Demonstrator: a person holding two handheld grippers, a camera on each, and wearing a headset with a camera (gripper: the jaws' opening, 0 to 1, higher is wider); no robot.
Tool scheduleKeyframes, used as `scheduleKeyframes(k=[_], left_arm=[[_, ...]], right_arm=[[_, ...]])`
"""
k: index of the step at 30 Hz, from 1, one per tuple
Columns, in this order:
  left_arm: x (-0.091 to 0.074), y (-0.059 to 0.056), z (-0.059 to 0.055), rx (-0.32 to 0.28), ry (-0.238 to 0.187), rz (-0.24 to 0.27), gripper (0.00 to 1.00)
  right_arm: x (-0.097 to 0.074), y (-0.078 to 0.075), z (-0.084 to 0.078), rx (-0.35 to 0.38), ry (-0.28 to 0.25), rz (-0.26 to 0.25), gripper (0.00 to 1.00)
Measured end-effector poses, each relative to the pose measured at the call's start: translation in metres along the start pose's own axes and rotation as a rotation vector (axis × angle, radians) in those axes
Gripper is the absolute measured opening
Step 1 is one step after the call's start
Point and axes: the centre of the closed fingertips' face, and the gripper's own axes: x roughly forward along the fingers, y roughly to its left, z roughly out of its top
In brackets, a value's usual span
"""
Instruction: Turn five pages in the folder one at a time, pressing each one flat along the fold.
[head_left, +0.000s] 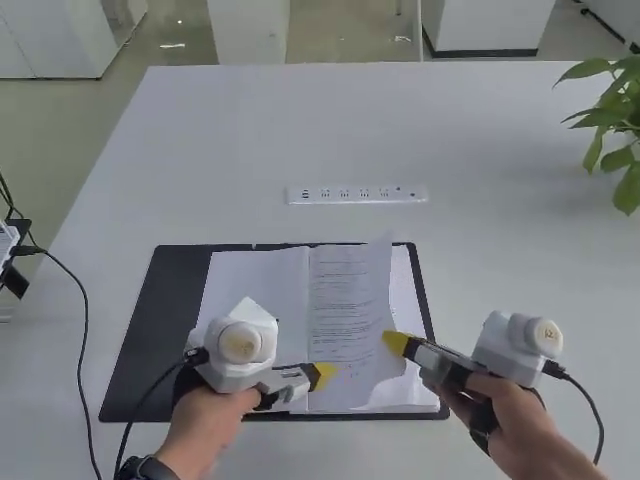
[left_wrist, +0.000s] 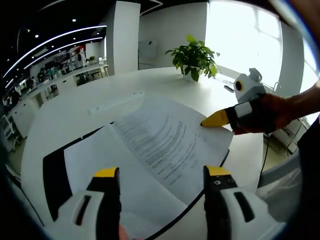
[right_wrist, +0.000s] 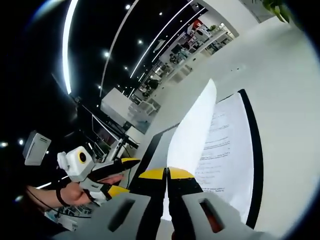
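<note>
Now | right gripper (right_wrist: 167, 174) clamped on lifted white printed page (head_left: 345, 300) at 4 o'clock of black open folder (head_left: 165, 330) | left gripper (left_wrist: 162, 172) spread wide, holding nothing, at 6 o'clock | risk: hurried pull tears or creases page near the fold.

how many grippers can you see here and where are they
2. The left gripper is open at the near edge of the folder. The right gripper is shut on the lifted page at its lower right edge.
</note>
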Motion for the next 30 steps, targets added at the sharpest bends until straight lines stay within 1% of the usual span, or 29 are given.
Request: scheduleKeyframes(k=[3, 4, 5, 9, 11, 15, 18, 19, 22, 26, 28, 30], left_arm=[[-0.011, 0.01, -0.004, -0.011, -0.003, 0.018, 0.69], [-0.012, 0.012, -0.004, -0.013, -0.004, 0.02, 0.69], [-0.016, 0.017, -0.006, -0.018, -0.006, 0.03, 0.69], [-0.03, 0.031, -0.01, -0.033, -0.012, 0.062, 0.69], [-0.035, 0.034, -0.011, -0.044, -0.021, 0.069, 0.7], [-0.047, 0.04, -0.014, -0.06, -0.034, 0.087, 0.71], [-0.056, 0.048, -0.021, -0.07, -0.034, 0.105, 0.73], [-0.058, 0.05, -0.022, -0.074, -0.036, 0.11, 0.73], [-0.068, 0.059, -0.027, -0.09, -0.043, 0.128, 0.73], [-0.08, 0.07, -0.032, -0.101, -0.048, 0.154, 0.73], [-0.088, 0.076, -0.035, -0.106, -0.049, 0.17, 0.73], [-0.092, 0.078, -0.037, -0.112, -0.053, 0.175, 0.73]], right_arm=[[0.006, 0.01, 0.004, -0.008, -0.007, 0.02, 0.0], [0.008, 0.012, 0.004, -0.012, -0.007, 0.025, 0.0], [0.011, 0.017, 0.004, -0.019, -0.001, 0.032, 0.0], [0.02, 0.032, 0.001, -0.042, 0.018, 0.057, 0.0], [0.024, 0.037, 0.001, -0.046, 0.019, 0.063, 0.0], [0.037, 0.05, -0.002, -0.049, 0.026, 0.084, 0.0], [0.049, 0.065, -0.004, -0.057, 0.037, 0.109, 0.0], [0.05, 0.067, -0.005, -0.06, 0.04, 0.113, 0.0], [0.061, 0.081, -0.005, -0.076, 0.053, 0.138, 0.0], [0.074, 0.094, -0.009, -0.089, 0.076, 0.161, 0.0], [0.081, 0.102, -0.011, -0.099, 0.092, 0.179, 0.0], [0.086, 0.107, -0.013, -0.105, 0.104, 0.186, 0.0]])
